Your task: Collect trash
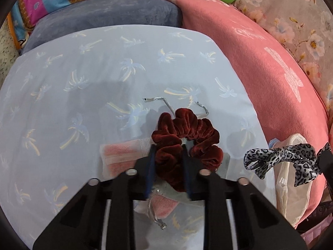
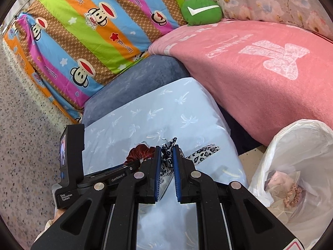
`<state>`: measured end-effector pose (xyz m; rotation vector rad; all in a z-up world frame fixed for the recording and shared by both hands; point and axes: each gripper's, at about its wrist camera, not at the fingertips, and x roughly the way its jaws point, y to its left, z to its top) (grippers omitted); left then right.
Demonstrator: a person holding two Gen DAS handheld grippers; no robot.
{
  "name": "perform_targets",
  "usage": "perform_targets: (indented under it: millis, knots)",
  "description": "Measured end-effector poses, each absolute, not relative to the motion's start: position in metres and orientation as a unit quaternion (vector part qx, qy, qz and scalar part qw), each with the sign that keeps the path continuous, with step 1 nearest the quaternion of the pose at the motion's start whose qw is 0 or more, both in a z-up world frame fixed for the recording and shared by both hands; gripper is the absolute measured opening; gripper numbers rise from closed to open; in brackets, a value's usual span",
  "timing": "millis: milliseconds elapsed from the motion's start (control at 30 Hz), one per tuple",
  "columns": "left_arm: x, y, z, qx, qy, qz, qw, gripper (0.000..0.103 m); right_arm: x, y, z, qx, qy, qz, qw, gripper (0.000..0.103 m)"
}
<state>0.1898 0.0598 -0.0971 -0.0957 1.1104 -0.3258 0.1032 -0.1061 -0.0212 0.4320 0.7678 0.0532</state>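
Right wrist view: your right gripper [image 2: 167,158] is clamped on the leopard ribbon [image 2: 205,151], left gripper [image 1: 168,164] pinches the red scrunchie [image 1: 185,137]; bag [image 2: 299,145] sits right, nearer your right hand.

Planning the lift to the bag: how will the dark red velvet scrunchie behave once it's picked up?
Likely soft and floppy: the scrunchie bunches in folds between the left hand-held gripper fingers. Probably light, so it should lift easily. Its velvet looks grippy rather than slippery.
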Motion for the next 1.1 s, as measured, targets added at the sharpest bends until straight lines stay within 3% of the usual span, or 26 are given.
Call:
perform_targets:
  millis: [500,1100]
  knots:
    - [0.155,0.045,-0.021,-0.043,0.451,-0.200,0.869,0.016,0.085,-0.118,0.015,0.206,0.330,0.021,0.921,0.011]
    - [0.103,-0.031,0.047,-0.002,0.378,-0.289,0.879,0.017,0.015,-0.185,0.087,0.214,0.244,-0.032,0.945,0.011]
